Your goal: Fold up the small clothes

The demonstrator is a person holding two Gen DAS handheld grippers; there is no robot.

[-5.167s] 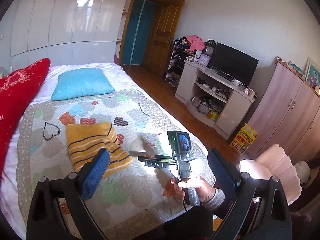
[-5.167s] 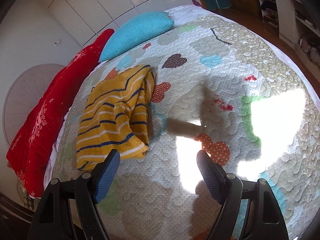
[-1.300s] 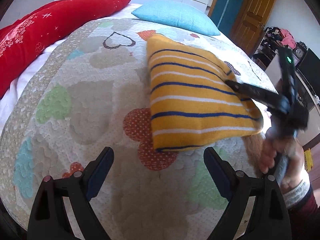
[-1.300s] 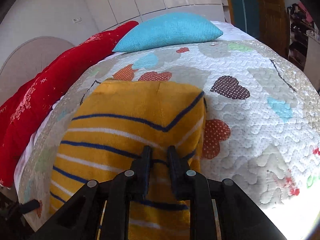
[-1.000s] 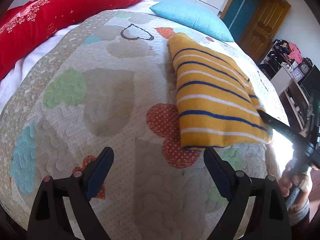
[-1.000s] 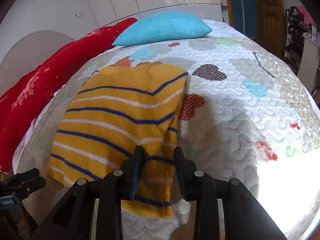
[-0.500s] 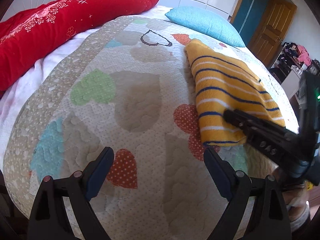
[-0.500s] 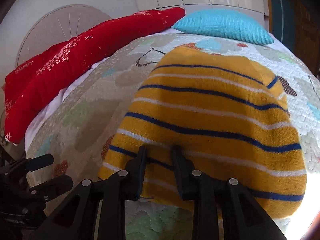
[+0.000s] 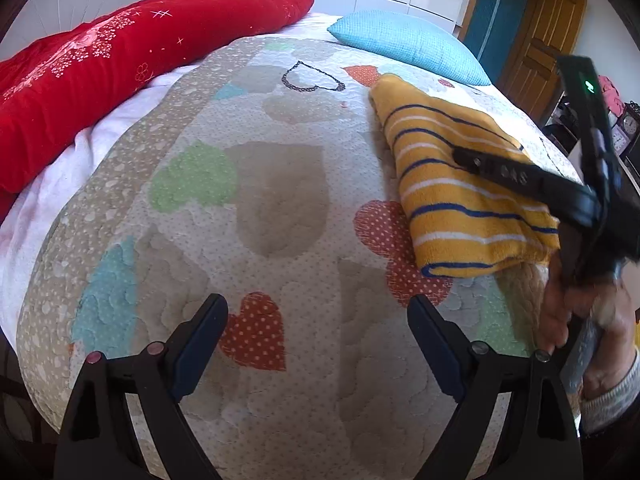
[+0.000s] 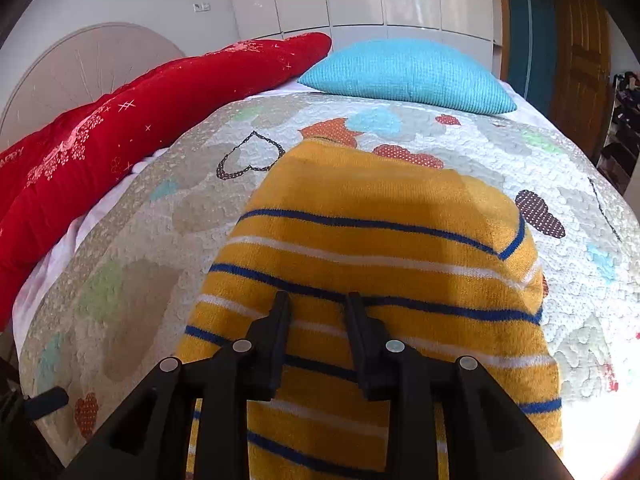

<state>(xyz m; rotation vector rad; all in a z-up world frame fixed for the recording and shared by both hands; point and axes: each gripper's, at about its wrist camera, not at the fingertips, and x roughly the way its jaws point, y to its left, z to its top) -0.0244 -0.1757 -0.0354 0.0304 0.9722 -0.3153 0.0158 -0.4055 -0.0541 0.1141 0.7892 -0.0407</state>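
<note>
We see the folded yellow striped sweater (image 10: 384, 280) lying on the heart-patterned quilt (image 9: 260, 200), just below the blue pillow (image 10: 404, 76); our right gripper (image 10: 318, 304) is narrowly parted over the sweater, whether pinching it we cannot tell; our left gripper (image 9: 318, 316) gapes wide, empty, beside the sweater.

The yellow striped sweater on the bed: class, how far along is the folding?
Done: the sweater lies on the quilt as a compact folded rectangle. In hand: the right gripper, jaws narrow, sits over its near edge; a grip is unclear. The left gripper hangs open, empty. Left: possibly another fold.
</note>
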